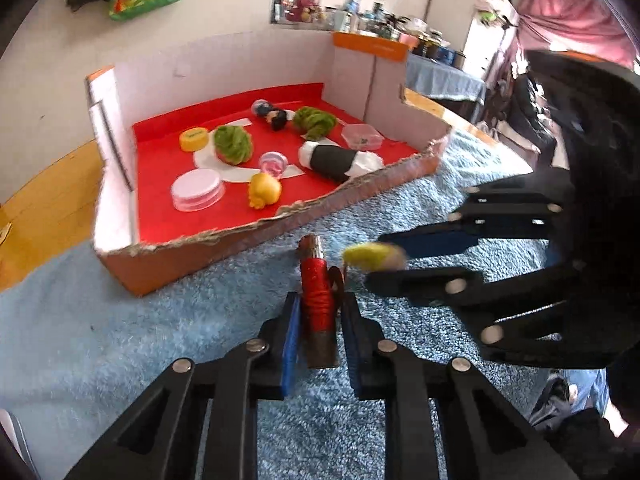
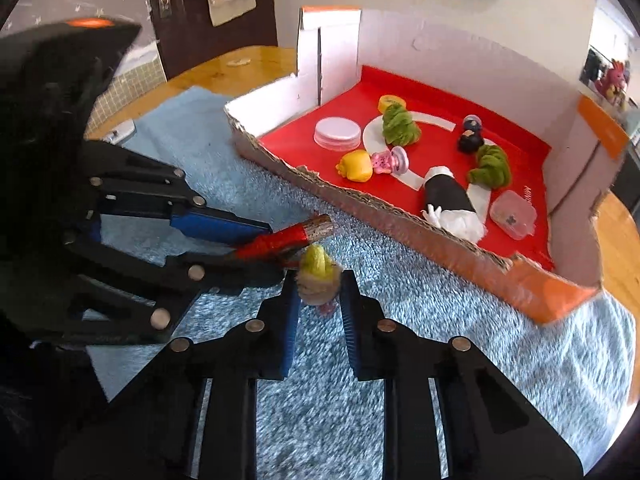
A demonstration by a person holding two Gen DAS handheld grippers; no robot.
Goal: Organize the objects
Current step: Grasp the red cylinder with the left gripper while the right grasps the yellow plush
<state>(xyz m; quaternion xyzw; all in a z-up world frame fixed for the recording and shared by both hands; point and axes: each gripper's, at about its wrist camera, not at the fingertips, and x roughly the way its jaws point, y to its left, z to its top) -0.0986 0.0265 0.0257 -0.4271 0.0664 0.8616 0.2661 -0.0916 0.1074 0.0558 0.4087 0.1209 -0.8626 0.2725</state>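
Observation:
My left gripper [image 1: 319,300] is shut on a spool of red thread [image 1: 317,300], held above the blue rug; it also shows in the right wrist view [image 2: 280,238]. My right gripper [image 2: 319,280] is shut on a small yellow-green fuzzy toy [image 2: 318,272], which also shows blurred in the left wrist view [image 1: 374,257]. The two grippers sit close together, just in front of the torn front wall of a cardboard box [image 1: 280,224] with a red floor [image 2: 440,152].
The box holds two green yarn bundles [image 1: 233,145], a yellow cap [image 1: 194,139], a clear round tub [image 1: 197,190], a yellow toy [image 1: 264,190], a black-and-white roll [image 1: 336,159] and a small clear case [image 1: 361,137]. The blue rug [image 1: 120,340] lies on a wooden table [image 1: 48,196].

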